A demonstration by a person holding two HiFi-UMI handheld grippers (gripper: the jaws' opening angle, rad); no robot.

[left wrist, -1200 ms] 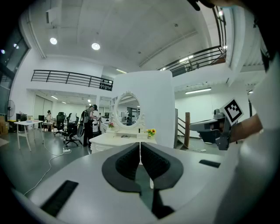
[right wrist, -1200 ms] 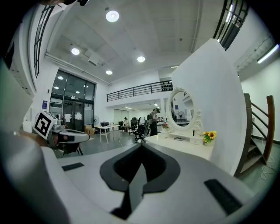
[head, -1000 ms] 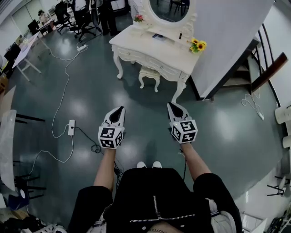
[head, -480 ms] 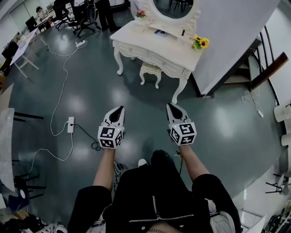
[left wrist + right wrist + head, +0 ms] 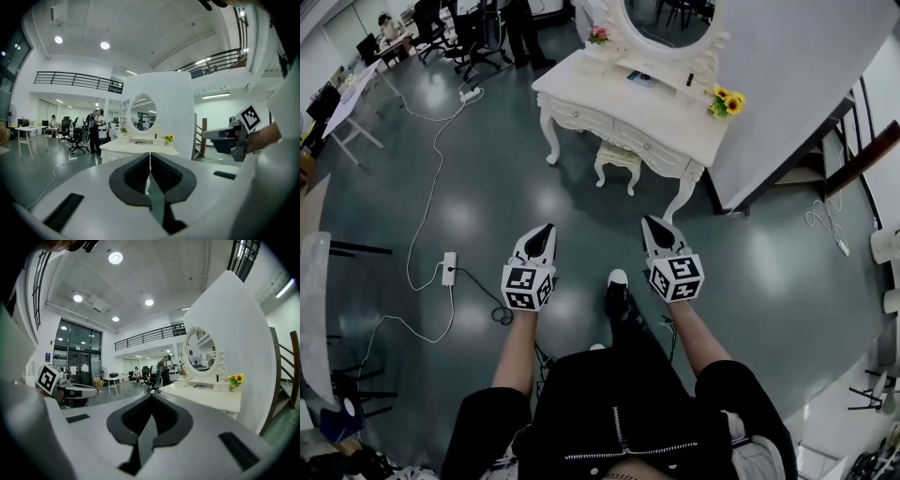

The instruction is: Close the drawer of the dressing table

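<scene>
**White dressing table well ahead, both tongs pressed shut**

Ivory drawer fronts (image 5: 649, 145) lined the front of the dressing table (image 5: 623, 94), which stood at the top of the head view, well apart from both grippers. From there it was too small to tell whether any drawer stood pulled out. A matching stool (image 5: 617, 157) sat tucked under the front, below the drawers. The oval mirror (image 5: 667, 21) was cut off by the frame's top edge. Sunflowers (image 5: 725, 99) marked the table's right end, beside a white partition (image 5: 787, 84). The table's long axis ran from upper left to lower right, with its drawers facing lower left. The left gripper (image 5: 547, 227) and right gripper (image 5: 650, 223) hung side by side over the grey floor (image 5: 487, 206), each with jaws pressed together on nothing. A power strip (image 5: 448, 267) lay to their left.
</scene>
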